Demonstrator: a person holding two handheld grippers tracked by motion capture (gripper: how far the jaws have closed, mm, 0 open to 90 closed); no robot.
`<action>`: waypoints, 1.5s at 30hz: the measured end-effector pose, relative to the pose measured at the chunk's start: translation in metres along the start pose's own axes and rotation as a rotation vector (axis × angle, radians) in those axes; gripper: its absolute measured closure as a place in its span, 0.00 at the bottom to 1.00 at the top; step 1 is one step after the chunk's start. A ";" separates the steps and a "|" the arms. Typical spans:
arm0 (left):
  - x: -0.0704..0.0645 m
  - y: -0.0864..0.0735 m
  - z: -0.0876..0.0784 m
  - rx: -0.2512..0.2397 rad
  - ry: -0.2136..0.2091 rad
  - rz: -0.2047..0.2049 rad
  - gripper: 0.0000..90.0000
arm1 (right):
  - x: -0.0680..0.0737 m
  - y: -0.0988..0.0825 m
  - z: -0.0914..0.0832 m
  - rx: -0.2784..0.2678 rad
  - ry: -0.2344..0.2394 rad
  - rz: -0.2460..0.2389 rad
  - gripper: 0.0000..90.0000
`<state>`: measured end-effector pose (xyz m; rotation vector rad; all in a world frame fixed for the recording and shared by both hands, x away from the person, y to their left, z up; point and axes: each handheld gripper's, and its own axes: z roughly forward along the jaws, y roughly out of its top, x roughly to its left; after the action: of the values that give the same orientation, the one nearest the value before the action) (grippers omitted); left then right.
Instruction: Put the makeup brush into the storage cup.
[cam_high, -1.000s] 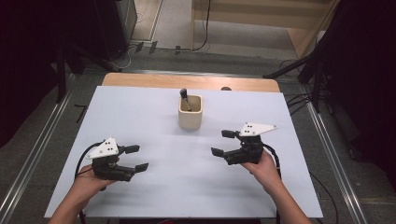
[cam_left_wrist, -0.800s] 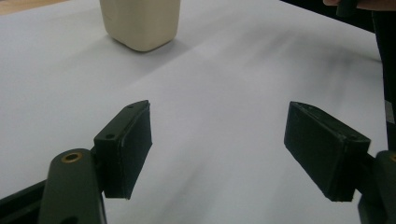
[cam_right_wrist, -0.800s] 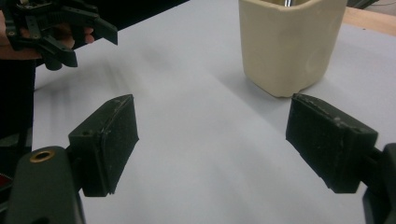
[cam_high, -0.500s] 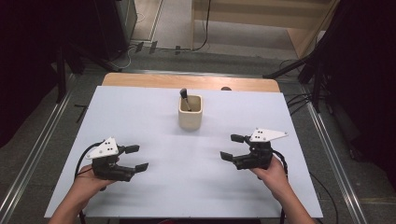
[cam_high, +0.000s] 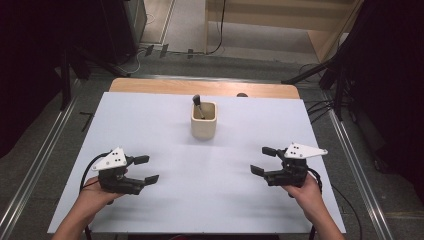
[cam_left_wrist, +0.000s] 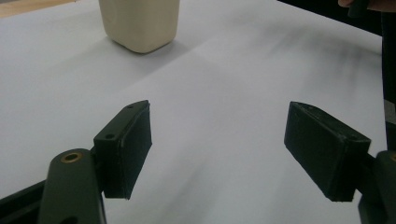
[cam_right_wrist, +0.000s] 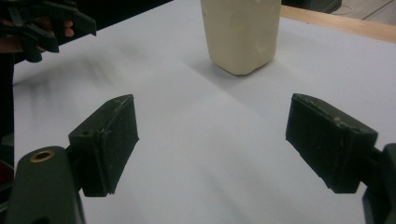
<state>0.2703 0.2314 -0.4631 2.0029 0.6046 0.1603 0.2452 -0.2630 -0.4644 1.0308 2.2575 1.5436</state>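
High view, worktop: the white worktop (cam_high: 165, 125) has a wooden strip along its far edge.
High view, cup: a cream cup (cam_high: 203, 120) stands upright in the middle of the far half, with a dark-handled utensil (cam_high: 198, 104) leaning inside it, its grey knob above the rim.
High view, left tool: the left tool (cam_high: 145, 169) sits in the person's left hand (cam_high: 92, 196) at the near left, low over the sheet; its jaws stand apart with nothing between them and point toward the middle.
High view, right tool: the right tool (cam_high: 263, 160) is held in the right hand (cam_high: 305, 192) at the near right, jaws apart and empty, pointing left toward the middle; a grey three-cornered plate lies on top.
High view, spacing: both tools are well apart from the cup and from each other.
Left gripper view, jaws: the two black jaws are spread wide over bare white sheet, nothing clamped.
Left gripper view, cup: the cup (cam_left_wrist: 140, 23) stands ahead at upper left, well beyond the jaw tips.
Right gripper view, jaws: spread wide and empty above the sheet.
Right gripper view, cup: the cup (cam_right_wrist: 240, 35) stands ahead at the top centre, well clear of the jaws.
Right gripper view, other tool: the left tool (cam_right_wrist: 42, 23) shows at the upper left corner, far off.
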 end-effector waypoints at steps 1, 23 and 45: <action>0.000 0.000 0.000 0.000 0.000 -0.001 0.27 | 0.000 -0.001 -0.001 0.002 0.000 -0.005 0.19; 0.001 0.000 -0.001 -0.005 0.008 0.004 0.27 | 0.002 -0.013 -0.014 0.019 -0.024 -0.042 0.19; 0.000 0.000 0.000 -0.001 0.004 0.004 0.27 | 0.002 -0.012 -0.012 0.020 -0.012 -0.038 0.20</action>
<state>0.2702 0.2317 -0.4628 2.0032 0.6024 0.1669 0.2319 -0.2733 -0.4697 0.9942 2.2751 1.4994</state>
